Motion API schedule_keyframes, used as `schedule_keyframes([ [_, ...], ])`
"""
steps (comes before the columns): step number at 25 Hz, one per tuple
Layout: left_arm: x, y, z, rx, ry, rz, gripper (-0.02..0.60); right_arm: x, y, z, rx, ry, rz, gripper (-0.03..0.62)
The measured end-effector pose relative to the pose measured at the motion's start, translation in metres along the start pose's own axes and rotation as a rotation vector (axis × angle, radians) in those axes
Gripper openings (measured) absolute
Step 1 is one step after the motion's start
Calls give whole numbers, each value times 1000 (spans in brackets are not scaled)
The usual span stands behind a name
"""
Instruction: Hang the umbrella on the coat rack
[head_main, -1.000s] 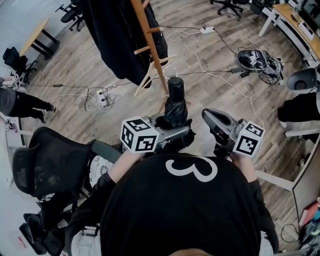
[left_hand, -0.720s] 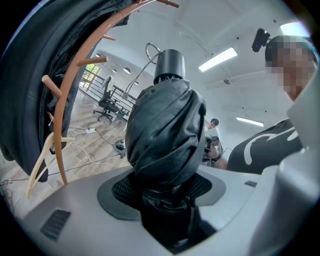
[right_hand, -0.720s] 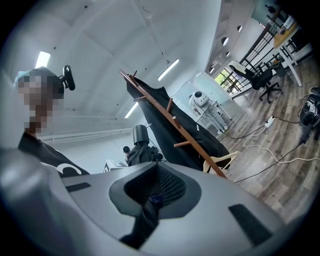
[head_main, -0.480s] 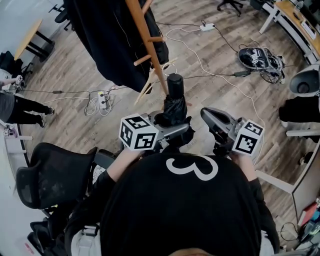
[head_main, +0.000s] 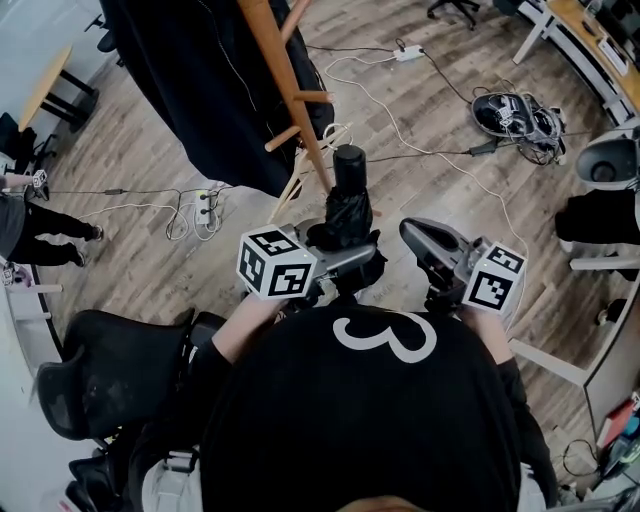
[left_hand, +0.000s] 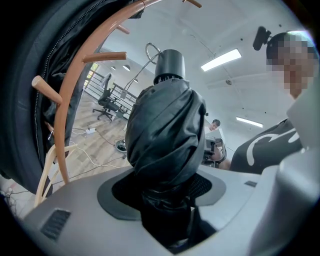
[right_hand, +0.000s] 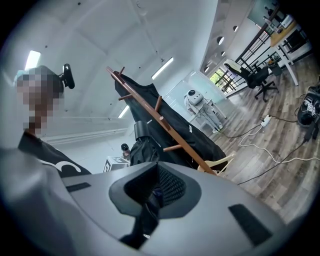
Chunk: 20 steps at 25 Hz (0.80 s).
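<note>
The step in hand appeared to be the carry toward the rack, not yet the hanging. The left gripper (head_main: 345, 257) was clamped on the folded black umbrella (head_main: 347, 205). Its jaws stood wide around the bundled fabric, and the umbrella stood almost upright with its black cylindrical end (left_hand: 169, 65) on top. The right gripper (head_main: 420, 238) was beside it, its jaws brought together with nothing between them. The wooden coat rack (head_main: 285, 80) stood near, just in front of the umbrella, with a black coat (head_main: 200, 80) on its far side and a bare peg (head_main: 283, 138) turned toward the person. In my judgement, the next move called for lifting the umbrella up to such a peg and catching some strap or loop on it. No view showed that part clearly, so the free gripper could be needed to help. The only readable writing was a white "3" (head_main: 385, 338) on the person's black shirt. The square markers on the cubes had no letters.
</note>
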<state>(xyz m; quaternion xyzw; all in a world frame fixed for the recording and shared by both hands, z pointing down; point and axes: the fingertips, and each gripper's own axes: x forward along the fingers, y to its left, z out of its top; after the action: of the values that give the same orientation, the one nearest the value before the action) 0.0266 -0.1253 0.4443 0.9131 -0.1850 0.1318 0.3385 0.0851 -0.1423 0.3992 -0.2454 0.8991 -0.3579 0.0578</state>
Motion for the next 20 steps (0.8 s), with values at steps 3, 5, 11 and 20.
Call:
schedule_keyframes([
  [3, 2, 8, 7, -1, 1, -5, 265, 3, -6, 5, 3, -5, -13, 28],
  [5, 3, 12, 12, -1, 2, -9, 265, 5, -9, 8, 3, -9, -19, 27],
  [11, 5, 21, 23, 15, 8, -12, 265, 11, -12, 14, -1, -15, -30, 28],
  [20, -13, 74, 43, 17, 22, -35, 265, 56, -24, 28, -7, -33, -82, 27],
])
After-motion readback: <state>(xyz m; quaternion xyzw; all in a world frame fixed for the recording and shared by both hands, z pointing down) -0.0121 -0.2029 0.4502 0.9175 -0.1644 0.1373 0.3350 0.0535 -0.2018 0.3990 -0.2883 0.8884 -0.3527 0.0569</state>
